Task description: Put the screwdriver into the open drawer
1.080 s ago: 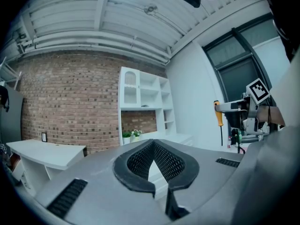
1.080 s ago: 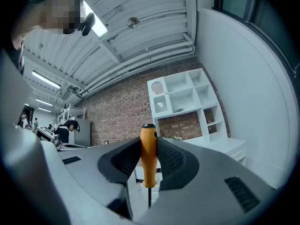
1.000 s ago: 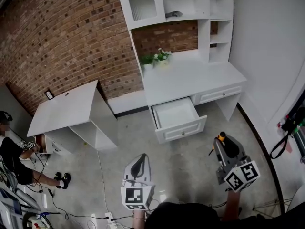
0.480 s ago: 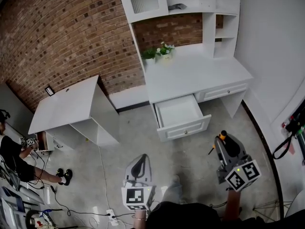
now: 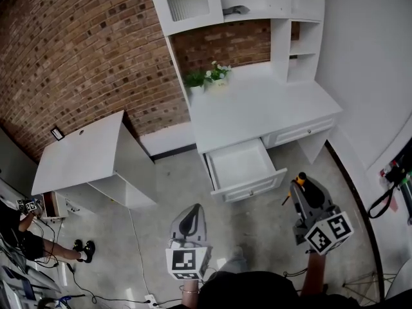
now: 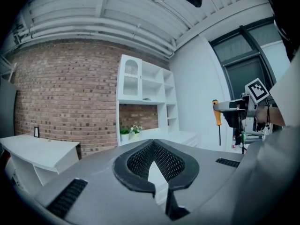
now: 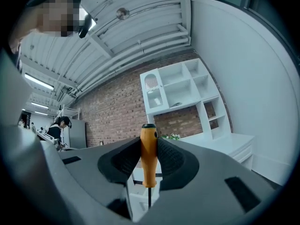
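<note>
Screwdriver (image 7: 148,159) stands upright, orange handle up and shaft down, clamped between the pads of the right gripper (image 5: 300,188), with the open drawer (image 5: 250,188) near on its left and slightly farther off, while the left gripper (image 6: 153,145), closed on nothing, hovers nearer the person.

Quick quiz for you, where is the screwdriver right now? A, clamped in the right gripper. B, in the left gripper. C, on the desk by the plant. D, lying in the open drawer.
A: the right gripper view shows the orange-handled screwdriver upright between the pads of the right gripper, while the head view shows only the bare white bottom of the drawer.
</note>
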The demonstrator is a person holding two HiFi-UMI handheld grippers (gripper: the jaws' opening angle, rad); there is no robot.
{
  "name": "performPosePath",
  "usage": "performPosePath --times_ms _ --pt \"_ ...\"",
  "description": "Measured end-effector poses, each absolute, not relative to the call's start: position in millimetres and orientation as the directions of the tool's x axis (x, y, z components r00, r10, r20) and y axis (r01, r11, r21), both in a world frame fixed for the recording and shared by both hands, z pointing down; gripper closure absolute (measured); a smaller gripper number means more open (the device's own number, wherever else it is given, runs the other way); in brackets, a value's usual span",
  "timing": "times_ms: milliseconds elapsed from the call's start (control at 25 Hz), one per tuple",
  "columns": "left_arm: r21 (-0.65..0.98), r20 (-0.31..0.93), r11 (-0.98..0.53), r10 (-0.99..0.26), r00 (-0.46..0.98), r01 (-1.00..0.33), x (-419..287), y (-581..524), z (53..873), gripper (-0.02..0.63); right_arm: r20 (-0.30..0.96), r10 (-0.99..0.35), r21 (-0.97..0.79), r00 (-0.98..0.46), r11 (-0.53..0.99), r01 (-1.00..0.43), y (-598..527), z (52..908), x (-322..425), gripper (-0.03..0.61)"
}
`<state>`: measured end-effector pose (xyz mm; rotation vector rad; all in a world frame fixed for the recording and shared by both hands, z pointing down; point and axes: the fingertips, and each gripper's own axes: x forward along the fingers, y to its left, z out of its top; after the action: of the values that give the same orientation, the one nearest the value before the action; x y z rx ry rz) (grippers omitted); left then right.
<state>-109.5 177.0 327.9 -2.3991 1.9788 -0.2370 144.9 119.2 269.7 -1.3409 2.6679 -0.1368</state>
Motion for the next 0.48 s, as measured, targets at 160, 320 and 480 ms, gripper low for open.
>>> performPosePath --times_ms 160,320,480 --pt "-0.107 0.101 -0.200 -0.977 0.189 -0.974 -123.5 141.4 328.7 0.604 -0.090 -0.810 -0.148 -0.579 0.586 -0.797 85.5 270.5 132.6 0.463" --pt "-0.098 0.090 -0.219 -0.974 0.210 -0.971 -131.3 105.1 327.0 0.604 -0.095 -0.813 -0.139 -0.575 0.583 -0.801 55.9 268.6 121.5 0.463" --pt "-0.097 0.089 -0.250 -0.966 0.242 -0.963 -130.0 75.4 326.2 0.604 -0.094 -0.820 -0.137 -0.564 0.572 -0.809 33.2 267.7 117.7 0.463"
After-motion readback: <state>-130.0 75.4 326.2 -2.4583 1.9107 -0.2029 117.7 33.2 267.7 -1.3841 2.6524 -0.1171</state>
